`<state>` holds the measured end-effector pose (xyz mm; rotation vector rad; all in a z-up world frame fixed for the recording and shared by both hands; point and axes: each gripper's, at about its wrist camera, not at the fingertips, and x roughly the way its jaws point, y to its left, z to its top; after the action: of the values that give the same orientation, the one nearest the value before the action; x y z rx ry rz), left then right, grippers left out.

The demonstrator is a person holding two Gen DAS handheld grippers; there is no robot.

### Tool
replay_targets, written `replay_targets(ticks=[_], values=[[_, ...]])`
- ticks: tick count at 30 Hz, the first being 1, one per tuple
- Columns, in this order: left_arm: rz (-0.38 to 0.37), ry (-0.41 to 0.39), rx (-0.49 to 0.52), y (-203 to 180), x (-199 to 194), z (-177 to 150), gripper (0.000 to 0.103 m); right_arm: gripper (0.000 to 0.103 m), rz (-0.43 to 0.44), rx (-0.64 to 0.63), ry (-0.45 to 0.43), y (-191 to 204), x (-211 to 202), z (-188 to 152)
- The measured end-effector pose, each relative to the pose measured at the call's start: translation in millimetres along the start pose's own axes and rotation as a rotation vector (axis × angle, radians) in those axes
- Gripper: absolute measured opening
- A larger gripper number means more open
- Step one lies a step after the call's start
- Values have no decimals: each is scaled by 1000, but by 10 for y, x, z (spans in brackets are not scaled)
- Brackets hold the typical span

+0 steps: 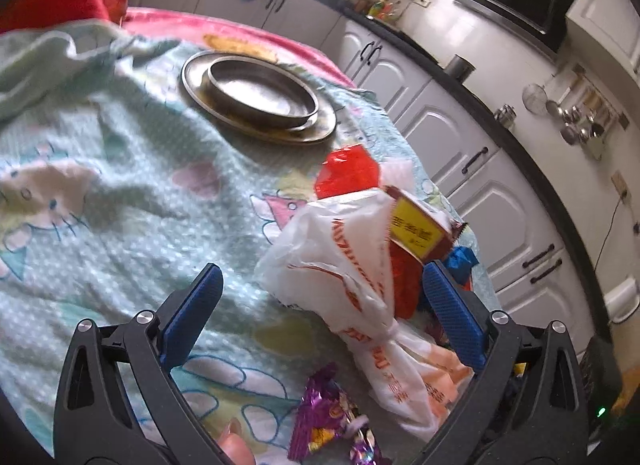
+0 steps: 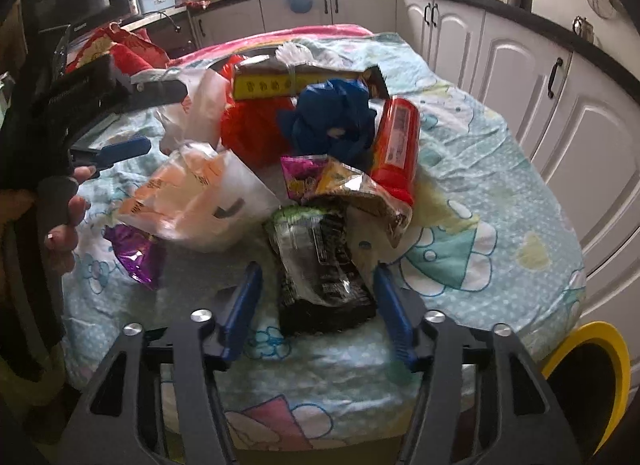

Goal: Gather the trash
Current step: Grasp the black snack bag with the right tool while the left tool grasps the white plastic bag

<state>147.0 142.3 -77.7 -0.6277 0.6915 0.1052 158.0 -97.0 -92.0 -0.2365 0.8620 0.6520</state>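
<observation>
Two grippers, both wide open, empty: left gripper [image 1: 320, 293] straddles white plastic bag [image 1: 340, 257]; right gripper [image 2: 318, 293] straddles black wrapper [image 2: 320, 265], lower centre. Approach step; closing likely follows.

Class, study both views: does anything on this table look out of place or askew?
Yes. Wrappers and bags are heaped loosely on the tablecloth: a knotted white plastic bag, a crumpled blue bag and a tilted red tube.
</observation>
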Motion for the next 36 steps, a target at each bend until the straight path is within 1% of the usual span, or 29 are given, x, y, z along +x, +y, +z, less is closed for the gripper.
replay_targets(ticks=[5, 7, 9, 10, 15, 16, 20, 23, 27, 33, 36], values=[[-54, 41, -91, 100, 149, 34, 91, 41, 3, 3, 2, -22, -10, -20], [-64, 49, -103, 101, 176, 25, 80, 38, 12, 6, 5, -36, -27, -30], [-61, 54, -95, 83, 181, 9, 63, 37, 23, 10, 8, -44, -42, -33], [-60, 56, -92, 85, 183, 12, 62, 36, 28, 11, 8, -50, -55, -34], [-77, 41, -71, 74, 101, 3, 38, 33, 64, 13, 9, -27, -136, -56], [-84, 39, -63, 62, 74, -1, 36, 33, 68, 14, 7, -22, -156, -59], [-91, 4, -40, 27, -76, -10, 32, 33, 74, 25, -9, -35, -251, -67], [-114, -34, -44, 8, -226, 21, 32, 33, 74, 19, -28, -27, -311, -51], [-120, -89, -32, -22, -406, 83, 31, 32, 82, 9, -54, 12, -409, -34], [-115, -167, 34, -203, -692, 131, 31, 32, 83, 3, -101, 38, -579, 1], [-118, -182, 65, -301, -767, 128, 31, 32, 78, 7, -127, 17, -680, 17]])
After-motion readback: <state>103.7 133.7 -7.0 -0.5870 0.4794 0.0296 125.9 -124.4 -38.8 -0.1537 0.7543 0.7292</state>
